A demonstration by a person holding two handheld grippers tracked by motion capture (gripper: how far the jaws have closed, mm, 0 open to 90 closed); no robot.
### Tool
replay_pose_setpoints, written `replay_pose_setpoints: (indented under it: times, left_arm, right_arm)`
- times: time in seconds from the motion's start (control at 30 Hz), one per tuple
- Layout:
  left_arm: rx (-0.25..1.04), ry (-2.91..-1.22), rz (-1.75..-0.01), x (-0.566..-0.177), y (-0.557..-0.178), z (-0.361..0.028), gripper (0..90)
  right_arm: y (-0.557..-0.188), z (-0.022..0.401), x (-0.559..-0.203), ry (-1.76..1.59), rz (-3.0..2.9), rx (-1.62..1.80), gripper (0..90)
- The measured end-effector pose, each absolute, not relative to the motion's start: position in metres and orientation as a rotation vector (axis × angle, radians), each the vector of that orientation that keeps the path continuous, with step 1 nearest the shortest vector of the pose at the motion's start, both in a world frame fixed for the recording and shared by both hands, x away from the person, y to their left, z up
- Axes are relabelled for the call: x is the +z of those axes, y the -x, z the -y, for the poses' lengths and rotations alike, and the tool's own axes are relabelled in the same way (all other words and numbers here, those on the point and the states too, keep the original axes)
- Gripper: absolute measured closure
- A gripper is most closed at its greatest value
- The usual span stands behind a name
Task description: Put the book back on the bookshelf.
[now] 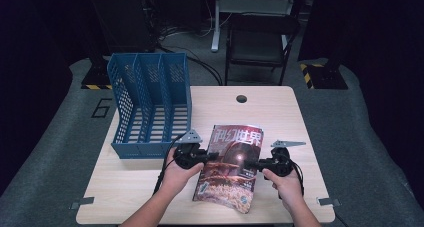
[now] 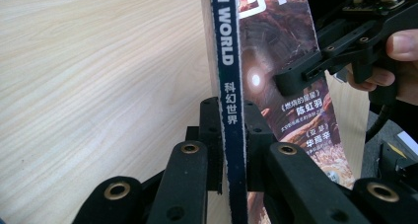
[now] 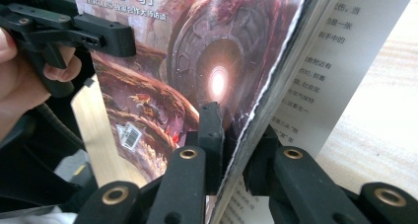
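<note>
Glossy science-fiction magazine (image 1: pixel 231 169) raised over pale wooden table (image 1: pixel 125 182), spine clamped in left gripper (image 1: pixel 212 156), page edge pinched by right gripper (image 1: pixel 251 165), blue file rack (image 1: pixel 150 107) behind-left.

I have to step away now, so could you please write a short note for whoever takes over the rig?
Left gripper: shut on the magazine at its spine.
Right gripper: shut on the magazine's open page edge.
Magazine: held between both grippers, over the table in front of the blue file rack.
Done: magazine gripped on both sides.
Left: probably placing it in a rack slot; all three look empty.
</note>
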State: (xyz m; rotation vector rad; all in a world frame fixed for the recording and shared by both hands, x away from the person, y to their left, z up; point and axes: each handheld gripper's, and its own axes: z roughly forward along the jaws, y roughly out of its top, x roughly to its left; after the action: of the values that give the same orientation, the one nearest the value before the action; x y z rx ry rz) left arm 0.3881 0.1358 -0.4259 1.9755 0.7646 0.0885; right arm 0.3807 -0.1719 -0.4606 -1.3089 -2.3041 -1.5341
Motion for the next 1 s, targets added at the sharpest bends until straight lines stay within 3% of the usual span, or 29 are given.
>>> replay_pose_setpoints:
  times: [0.6,1.0]
  left_arm:
    - [0.209,-1.978,-0.726,-0.408,-0.383,-0.144,80.4]
    - [0.269,-1.948,-0.703,-0.412,-0.376,-0.148,80.2]
  right_arm:
    - [-0.357,0.153,-0.425,1.197,2.65,-1.765,86.8]
    - [-0.346,0.15,-0.425,1.145,2.748,-1.862,86.6]
